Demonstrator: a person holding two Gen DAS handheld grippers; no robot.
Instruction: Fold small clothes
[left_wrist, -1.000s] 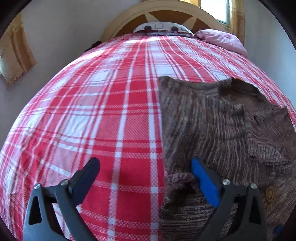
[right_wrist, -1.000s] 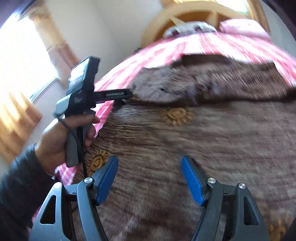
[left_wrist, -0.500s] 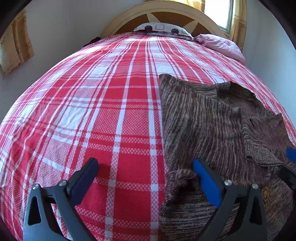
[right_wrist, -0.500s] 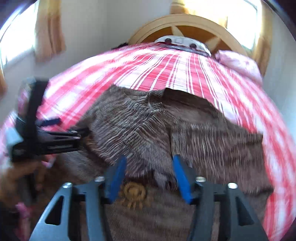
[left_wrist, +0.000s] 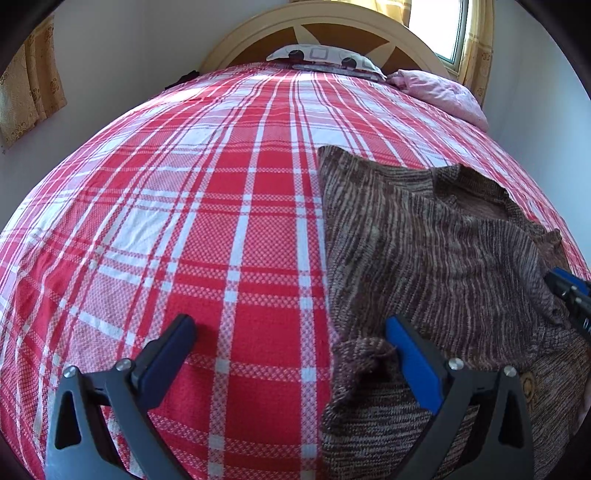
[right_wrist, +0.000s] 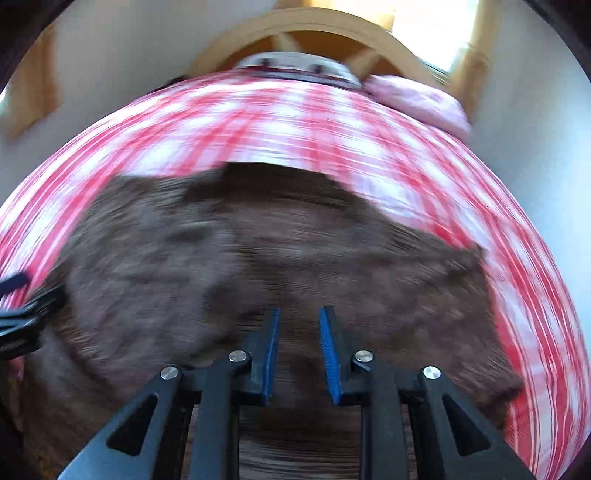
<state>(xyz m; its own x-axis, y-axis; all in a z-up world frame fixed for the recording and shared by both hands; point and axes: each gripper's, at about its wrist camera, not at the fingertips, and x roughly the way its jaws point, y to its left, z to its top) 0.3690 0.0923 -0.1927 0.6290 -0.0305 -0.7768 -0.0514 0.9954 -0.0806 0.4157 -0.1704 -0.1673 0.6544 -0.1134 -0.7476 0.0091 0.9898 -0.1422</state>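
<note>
A brown striped knit sweater (left_wrist: 424, 251) lies on a red and white plaid bedspread (left_wrist: 221, 221), partly folded over itself. My left gripper (left_wrist: 291, 343) is open above the sweater's left edge, with its right finger over the knit and its left finger over the bedspread. In the blurred right wrist view the sweater (right_wrist: 258, 258) fills the middle. My right gripper (right_wrist: 297, 332) hangs low over it with its jaws narrowed to a small gap; whether cloth sits between them is hidden by blur. The right gripper's tip shows in the left wrist view (left_wrist: 569, 291).
A wooden headboard (left_wrist: 332, 33) with a patterned pillow (left_wrist: 321, 57) and a pink pillow (left_wrist: 443, 92) stands at the far end. White walls and yellow curtains (left_wrist: 29, 92) flank the bed. The left gripper shows at the left edge of the right wrist view (right_wrist: 22, 317).
My right gripper has swung from the sweater's lower part toward its middle, and its jaws have narrowed from wide open to a small gap. My left gripper has barely moved.
</note>
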